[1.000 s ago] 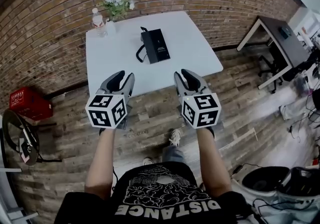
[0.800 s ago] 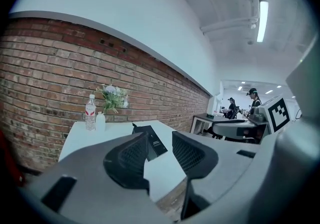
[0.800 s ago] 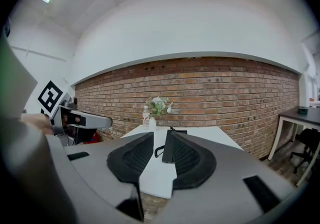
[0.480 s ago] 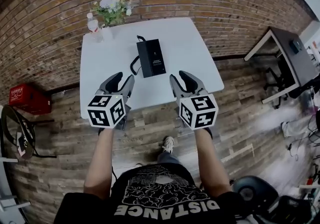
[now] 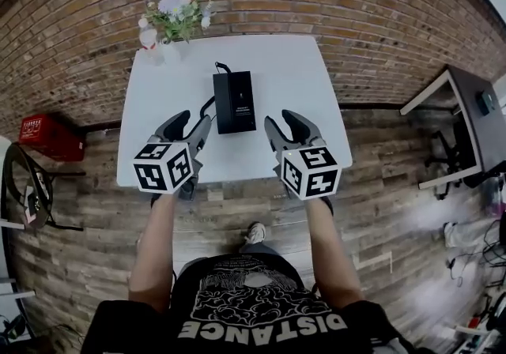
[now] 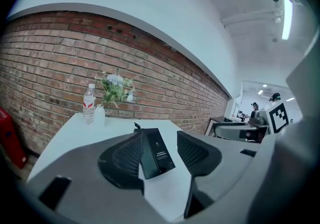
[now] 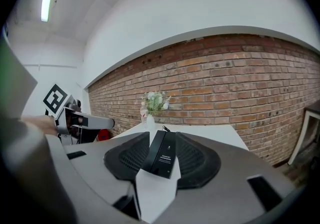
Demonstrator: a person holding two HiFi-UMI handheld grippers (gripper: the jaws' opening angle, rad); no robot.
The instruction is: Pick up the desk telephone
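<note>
Step in hand: approach, as judged; your two grippers stand short of the desk telephone, which is untouched
Desk telephone [image 5: 235, 101]: black, flat and oblong; it lies near the middle of the white table [image 5: 292, 68], at 12 o'clock from you, its long side running away from you
Left gripper [image 5: 192, 120]: jaws opening, with nothing held; over the table's near edge, at 8 o'clock from the telephone and apart from it
Right gripper [image 5: 281, 118]: jaws opening, likewise empty; at 4 o'clock from the telephone and apart from it
Sight line: each gripper view frames the telephone in the gap between its jaws, ahead of the pads
Cord [image 5: 207, 110]: black loop off the telephone's 9 o'clock side, near your left jaws; a second lead leaves the 12 o'clock end
Risk, snag: your left jaws could hook the loop instead of the body, dragging the telephone
Risk, tether: a lead at the far end may check the lift and tip the load
Risk, slip: the casing looks smooth; uneven closing from the two sides could skew or drop it
Vase [image 6: 100, 116]: white, at the table's 11 o'clock corner, holding flowers [image 5: 178, 13]
Water bottle [image 6: 89, 109]: clear, red label, just beside the vase; fill level not discernible
Red crate [image 5: 49, 137]: on the floor at 9 o'clock; contents not discernible
</note>
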